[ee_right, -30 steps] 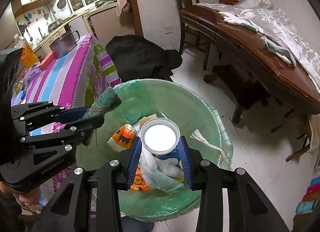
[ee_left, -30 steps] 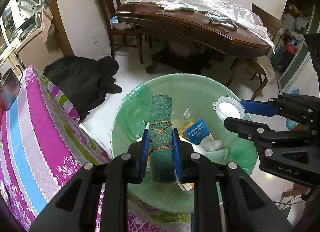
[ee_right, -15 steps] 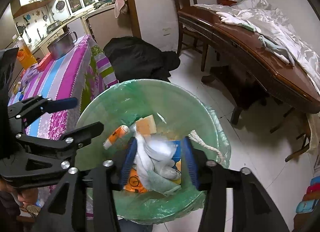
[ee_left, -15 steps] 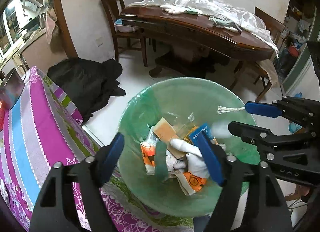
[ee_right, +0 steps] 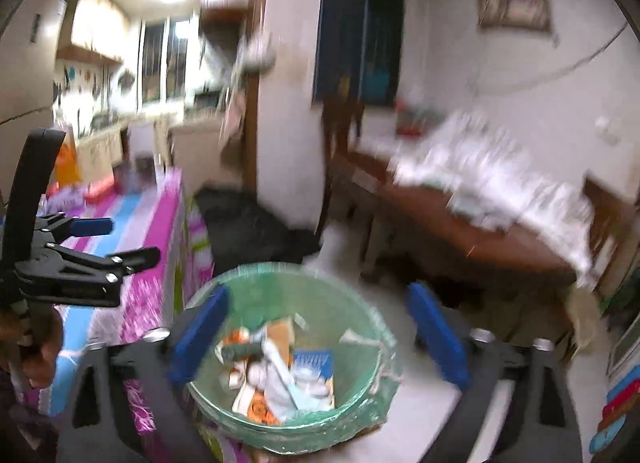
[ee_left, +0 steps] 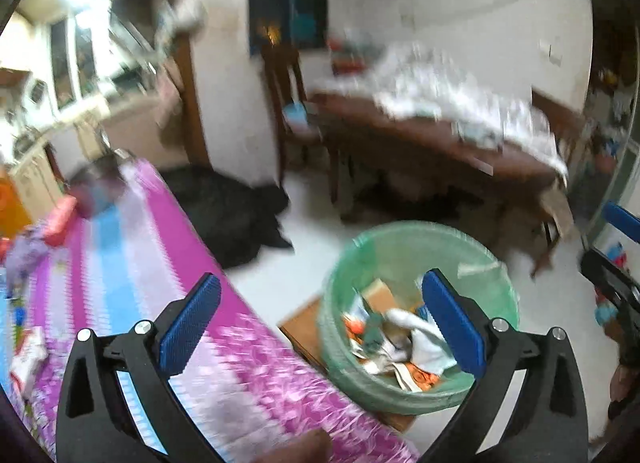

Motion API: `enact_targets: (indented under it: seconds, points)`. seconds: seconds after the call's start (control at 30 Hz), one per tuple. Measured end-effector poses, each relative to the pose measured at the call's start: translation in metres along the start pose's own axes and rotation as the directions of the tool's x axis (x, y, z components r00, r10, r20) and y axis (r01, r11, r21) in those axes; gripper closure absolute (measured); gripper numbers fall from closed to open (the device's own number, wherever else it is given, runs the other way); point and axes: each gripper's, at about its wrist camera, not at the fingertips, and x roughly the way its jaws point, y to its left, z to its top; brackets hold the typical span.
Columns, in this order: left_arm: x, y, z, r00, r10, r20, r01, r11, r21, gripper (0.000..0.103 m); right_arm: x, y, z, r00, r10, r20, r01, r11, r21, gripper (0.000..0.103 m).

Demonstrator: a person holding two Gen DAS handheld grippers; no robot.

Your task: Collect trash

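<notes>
Nearest the cameras, left gripper (ee_left: 316, 317) and right gripper (ee_right: 316, 337) have jaws spread wide, holding nothing, apparently freed for another pickup. Beyond, trash (ee_right: 280, 373) lies in the green-lined bin (ee_right: 352, 291) beside the striped worktop's (ee_left: 132, 247) edge.

both views above shared bin (ee_left: 416, 239)

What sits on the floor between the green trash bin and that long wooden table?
Bare pale floor, seen in both views, between the green trash bin and the long wooden table; blur could hide small litter.
</notes>
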Motion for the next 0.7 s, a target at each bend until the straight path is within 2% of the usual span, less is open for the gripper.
enact_targets:
  seconds: [0.07,0.17,0.37,0.53,0.6,0.7]
  points:
    - [-0.034,0.005,-0.008,0.996,0.021,0.086,-0.02,1.0,-0.013,0.006,-0.033,0.014,-0.007,0.996,-0.016,0.09,0.017,1.0,-0.01,0.005]
    - [-0.073,0.007,-0.027,0.989,0.003,0.146,-0.001,1.0,-0.014,0.006,-0.067,0.031,-0.024,0.986,-0.046,0.159,0.048,0.999,-0.008,0.005]
    - [-0.108,-0.002,-0.076,0.989,-0.003,0.145,0.005,1.0,-0.012,0.006,-0.112,0.047,-0.075,0.988,-0.065,0.139,0.056,0.996,0.066,0.005]
    - [-0.121,-0.02,-0.118,0.986,0.06,0.157,-0.067,0.997,0.042,0.006,-0.148,0.051,-0.119,0.988,-0.092,0.126,0.071,0.984,0.164,0.005]
    - [-0.129,-0.025,-0.127,0.987,0.019,0.16,-0.025,0.999,0.038,0.006,-0.161,0.056,-0.133,0.981,-0.131,0.143,0.108,0.981,0.162,0.005]
    - [-0.14,-0.032,-0.136,0.982,0.0,0.188,-0.007,0.999,0.036,0.006,-0.172,0.058,-0.15,0.977,-0.157,0.147,0.134,0.979,0.154,0.005]
